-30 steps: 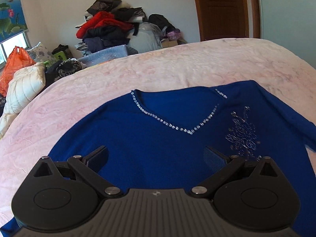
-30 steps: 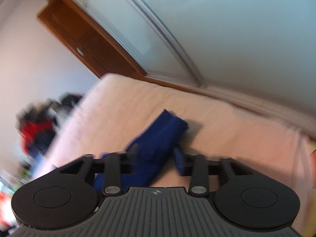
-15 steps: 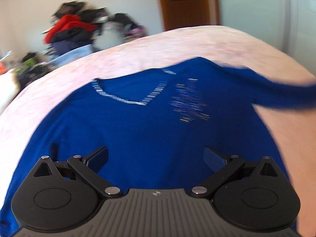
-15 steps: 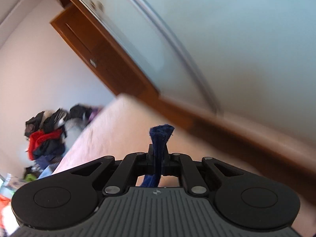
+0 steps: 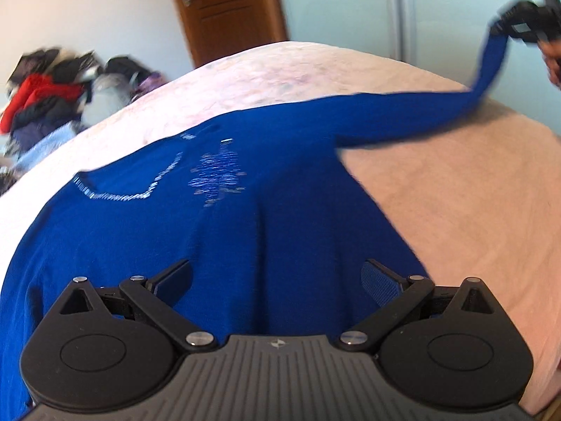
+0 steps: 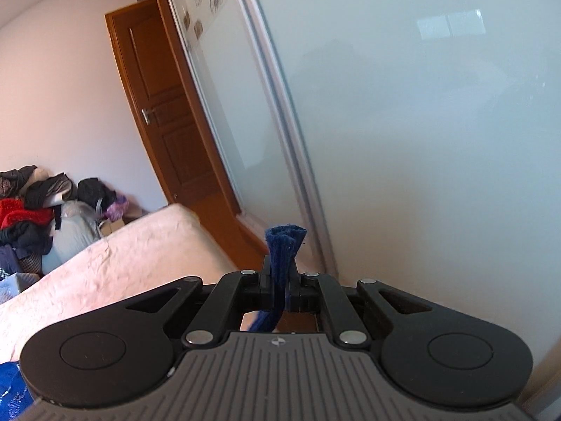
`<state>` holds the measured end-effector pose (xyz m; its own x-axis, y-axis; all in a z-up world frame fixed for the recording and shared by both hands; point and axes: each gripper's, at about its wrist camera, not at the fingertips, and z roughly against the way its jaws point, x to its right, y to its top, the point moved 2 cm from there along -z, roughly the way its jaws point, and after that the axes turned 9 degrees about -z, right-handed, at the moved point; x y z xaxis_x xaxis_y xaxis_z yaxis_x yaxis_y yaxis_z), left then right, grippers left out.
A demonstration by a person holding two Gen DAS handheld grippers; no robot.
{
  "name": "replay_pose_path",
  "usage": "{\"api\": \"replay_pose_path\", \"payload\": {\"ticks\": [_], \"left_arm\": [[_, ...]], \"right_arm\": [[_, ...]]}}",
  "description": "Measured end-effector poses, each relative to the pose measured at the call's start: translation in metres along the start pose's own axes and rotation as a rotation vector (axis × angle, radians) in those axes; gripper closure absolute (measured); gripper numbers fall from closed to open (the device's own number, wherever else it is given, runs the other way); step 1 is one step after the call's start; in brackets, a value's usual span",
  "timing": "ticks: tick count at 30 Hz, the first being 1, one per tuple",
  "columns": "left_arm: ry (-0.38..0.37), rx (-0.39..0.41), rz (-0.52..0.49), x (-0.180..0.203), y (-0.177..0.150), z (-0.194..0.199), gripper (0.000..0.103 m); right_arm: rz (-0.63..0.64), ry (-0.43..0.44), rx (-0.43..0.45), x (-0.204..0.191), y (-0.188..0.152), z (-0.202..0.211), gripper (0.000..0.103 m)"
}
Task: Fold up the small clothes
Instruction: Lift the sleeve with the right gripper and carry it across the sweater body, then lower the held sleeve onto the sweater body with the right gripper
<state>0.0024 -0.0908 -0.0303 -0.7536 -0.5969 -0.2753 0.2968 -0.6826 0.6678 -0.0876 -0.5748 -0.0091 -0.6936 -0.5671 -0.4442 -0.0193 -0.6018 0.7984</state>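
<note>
A royal-blue long-sleeved knit top with a rhinestone-trimmed V-neck is lying front-up across a bed covered in a pale pink crinkled bedspread, its body spreading from the bed's middle toward the near edge and its neckline pointing to the far-left side. One sleeve is stretching out toward the bed's right edge and rising off the bedspread. The right hand-held gripper is clamping the ribbed cuff of that sleeve, jaws pressed together on the fabric, with the cuff's end sticking up past them; in the left wrist view it appears at the upper right corner as a black shape holding the sleeve aloft. The left hand-held gripper is hanging over the lower part of the top, its jaws standing wide apart with nothing gripped between them. Beyond the bed's far-left corner a heap of mixed clothes, red, black and grey, is piling against the white wall, with bags among it. A brown wooden panelled door is standing behind the bed's far edge, and a frosted pale sliding panel is running along the bed's right side.
</note>
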Motion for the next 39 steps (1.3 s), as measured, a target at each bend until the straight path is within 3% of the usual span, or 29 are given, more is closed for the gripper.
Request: {"api": "replay_pose_path", "payload": {"ticks": [4, 9, 14, 19, 26, 29, 33, 39], "left_arm": [[0.019, -0.052, 0.164, -0.043, -0.001, -0.006, 0.000], [0.091, -0.121, 0.312, -0.094, -0.017, -0.018, 0.000], [0.174, -0.153, 0.387, -0.154, -0.027, -0.032, 0.000], [0.274, -0.186, 0.420, -0.219, -0.021, -0.072, 0.000], [0.410, -0.271, 0.454, -0.296, -0.006, -0.147, 0.000], [0.401, -0.215, 0.553, -0.324, -0.004, -0.161, 0.000], [0.414, -0.225, 0.623, -0.341, -0.005, -0.165, 0.000], [0.445, -0.190, 0.586, -0.321, -0.005, -0.124, 0.000]], "right_arm": [[0.025, 0.043, 0.016, -0.030, -0.017, 0.015, 0.094], [0.132, 0.177, 0.057, -0.109, -0.030, 0.027, 0.093], [0.204, 0.330, 0.047, -0.192, -0.052, 0.030, 0.093], [0.240, 0.449, -0.031, -0.253, -0.080, 0.028, 0.093], [0.271, 0.528, -0.119, -0.308, -0.108, 0.031, 0.093], [0.295, 0.543, -0.132, -0.323, -0.116, 0.034, 0.093], [0.301, 0.550, -0.148, -0.332, -0.123, 0.032, 0.093], [0.316, 0.556, -0.138, -0.346, -0.135, 0.032, 0.093]]}}
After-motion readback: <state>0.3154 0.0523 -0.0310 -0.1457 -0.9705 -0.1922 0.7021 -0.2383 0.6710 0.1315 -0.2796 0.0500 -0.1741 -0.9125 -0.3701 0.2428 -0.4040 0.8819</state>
